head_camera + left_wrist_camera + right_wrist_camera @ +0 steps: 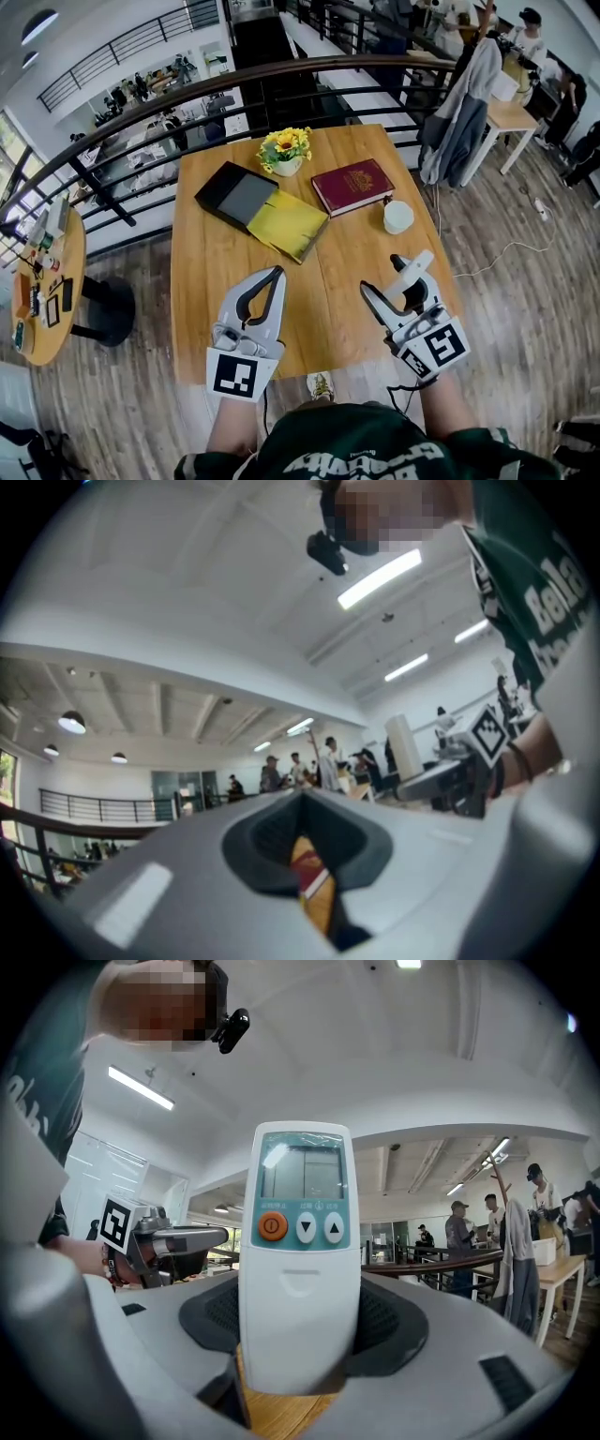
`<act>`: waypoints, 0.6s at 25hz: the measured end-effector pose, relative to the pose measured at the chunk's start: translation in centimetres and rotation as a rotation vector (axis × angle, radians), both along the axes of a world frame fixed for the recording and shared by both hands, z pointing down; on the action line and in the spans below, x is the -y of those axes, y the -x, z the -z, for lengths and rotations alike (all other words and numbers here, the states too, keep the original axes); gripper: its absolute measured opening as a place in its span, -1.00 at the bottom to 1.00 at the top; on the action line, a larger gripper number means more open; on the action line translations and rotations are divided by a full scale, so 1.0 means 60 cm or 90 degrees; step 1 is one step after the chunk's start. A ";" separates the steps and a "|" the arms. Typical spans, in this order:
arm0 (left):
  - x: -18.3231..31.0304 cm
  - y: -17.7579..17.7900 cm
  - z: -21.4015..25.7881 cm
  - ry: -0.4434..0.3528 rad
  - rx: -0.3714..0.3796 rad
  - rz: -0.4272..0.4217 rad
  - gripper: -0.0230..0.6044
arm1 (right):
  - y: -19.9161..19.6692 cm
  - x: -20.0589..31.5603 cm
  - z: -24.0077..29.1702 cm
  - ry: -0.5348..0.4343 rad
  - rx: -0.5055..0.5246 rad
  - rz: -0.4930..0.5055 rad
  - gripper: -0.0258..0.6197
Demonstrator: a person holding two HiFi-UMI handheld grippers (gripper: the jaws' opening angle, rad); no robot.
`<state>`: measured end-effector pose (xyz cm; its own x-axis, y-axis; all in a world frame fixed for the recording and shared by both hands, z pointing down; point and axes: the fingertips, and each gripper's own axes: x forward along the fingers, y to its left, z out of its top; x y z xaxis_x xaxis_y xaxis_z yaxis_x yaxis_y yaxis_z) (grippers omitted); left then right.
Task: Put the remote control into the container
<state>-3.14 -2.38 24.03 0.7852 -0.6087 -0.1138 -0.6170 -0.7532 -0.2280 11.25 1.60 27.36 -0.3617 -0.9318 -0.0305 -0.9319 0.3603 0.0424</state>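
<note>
The white remote control point(300, 1241), with an orange button and a small screen, stands upright between the jaws of my right gripper point(298, 1340), which is shut on its lower part. In the head view the remote point(413, 266) sticks out of the right gripper point(401, 287) above the table's near right part. The container, a black tray point(228, 192) with a grey inside, lies at the far left of the table, well apart from both grippers. My left gripper point(274, 277) hovers over the near left part with its jaws together and nothing in them; the left gripper point(305, 855) shows only a thin slit.
On the wooden table point(211, 281) a yellow book point(289, 225) lies against the tray. A red book point(352, 186), a flower pot point(286, 150) and a white cup point(397, 217) are behind it. A dark railing point(141, 103) runs past the far edge, with a round side table point(47, 291) at left.
</note>
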 end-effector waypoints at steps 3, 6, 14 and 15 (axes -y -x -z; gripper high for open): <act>0.028 0.007 -0.005 0.007 -0.004 -0.002 -0.94 | 0.006 0.023 -0.007 0.005 0.001 -0.008 -0.04; 0.052 0.008 -0.011 0.025 -0.015 -0.005 -0.94 | 0.009 0.042 -0.011 0.011 0.005 -0.011 -0.04; 0.075 0.004 -0.012 0.036 -0.029 -0.016 -0.94 | 0.015 0.063 -0.007 0.011 0.002 -0.019 -0.04; 0.077 0.003 -0.012 0.039 -0.035 -0.019 -0.94 | 0.016 0.066 -0.007 0.012 0.002 -0.019 -0.04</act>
<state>-3.33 -6.98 24.73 0.7962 -0.5928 -0.1207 -0.6049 -0.7825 -0.1474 10.27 -2.37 27.80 -0.3343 -0.9424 -0.0140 -0.9421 0.3337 0.0327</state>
